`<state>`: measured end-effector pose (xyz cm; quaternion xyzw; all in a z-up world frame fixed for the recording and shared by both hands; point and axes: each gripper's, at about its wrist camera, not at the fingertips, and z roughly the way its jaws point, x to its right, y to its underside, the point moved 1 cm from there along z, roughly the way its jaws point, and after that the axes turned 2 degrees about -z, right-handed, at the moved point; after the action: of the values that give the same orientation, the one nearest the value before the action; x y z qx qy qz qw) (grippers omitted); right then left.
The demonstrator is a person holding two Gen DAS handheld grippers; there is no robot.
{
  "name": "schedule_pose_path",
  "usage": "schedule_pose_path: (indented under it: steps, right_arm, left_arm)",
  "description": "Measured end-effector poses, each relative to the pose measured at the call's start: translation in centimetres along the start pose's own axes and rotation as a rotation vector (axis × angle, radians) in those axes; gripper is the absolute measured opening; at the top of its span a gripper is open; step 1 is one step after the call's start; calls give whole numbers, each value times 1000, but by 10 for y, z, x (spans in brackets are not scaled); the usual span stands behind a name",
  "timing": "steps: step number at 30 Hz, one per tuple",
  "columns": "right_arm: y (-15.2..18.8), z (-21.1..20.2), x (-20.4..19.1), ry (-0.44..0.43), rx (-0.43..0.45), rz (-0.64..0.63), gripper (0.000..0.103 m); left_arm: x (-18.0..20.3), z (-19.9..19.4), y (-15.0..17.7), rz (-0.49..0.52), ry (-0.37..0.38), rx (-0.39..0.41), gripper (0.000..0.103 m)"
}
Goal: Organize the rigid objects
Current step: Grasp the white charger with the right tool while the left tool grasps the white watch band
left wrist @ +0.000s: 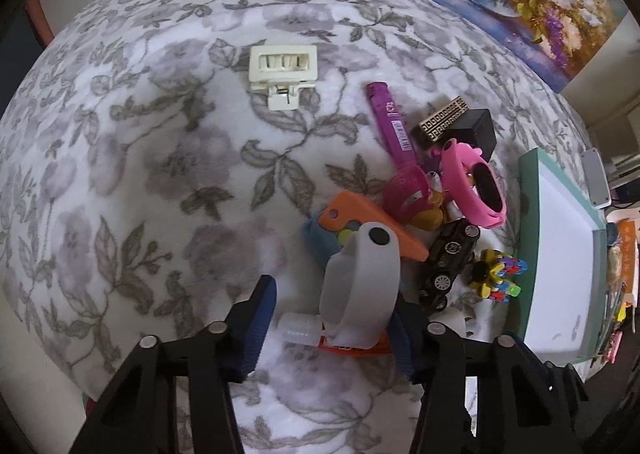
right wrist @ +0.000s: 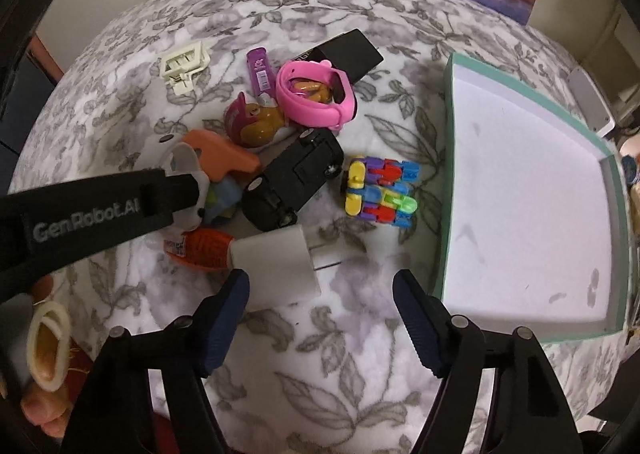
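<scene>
Barely started tbh: the box (right wrist: 520,190) is bare, and the pile with the car (right wrist: 294,184) and pink band (right wrist: 316,94) sits on the blanket beside it. Left gripper (left wrist: 332,318) fingers apart around a white band (left wrist: 360,282), right gripper (right wrist: 320,294) wide apart over the charger (right wrist: 276,266)

Counts: 1 toy car (right wrist: 294,178), 2 wristbands (pink (right wrist: 316,94), white (left wrist: 360,286)), 1 cream clip (left wrist: 284,72), 1 purple tube (right wrist: 260,68), 1 green-edged box (right wrist: 532,182), 1 charger (right wrist: 280,266).
</scene>
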<state>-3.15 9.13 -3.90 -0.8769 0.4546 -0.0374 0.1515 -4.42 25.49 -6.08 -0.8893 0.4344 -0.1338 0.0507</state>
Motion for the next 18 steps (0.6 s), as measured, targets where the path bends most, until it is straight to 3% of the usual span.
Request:
schedule_pose_path:
  steps: [2,8,18]
  right_arm:
    - [1,-3,-5,-32,7,-17,75]
    - [2,7,-19,29,-5,-91,75]
    - [-4,26,1,6,-38,-19,75]
  left_arm:
    - [0,1,-1,-1,2,4,54]
    - [-3,-6,3,9,8,18,49]
    - [-1,-6,5,26,20,24,43]
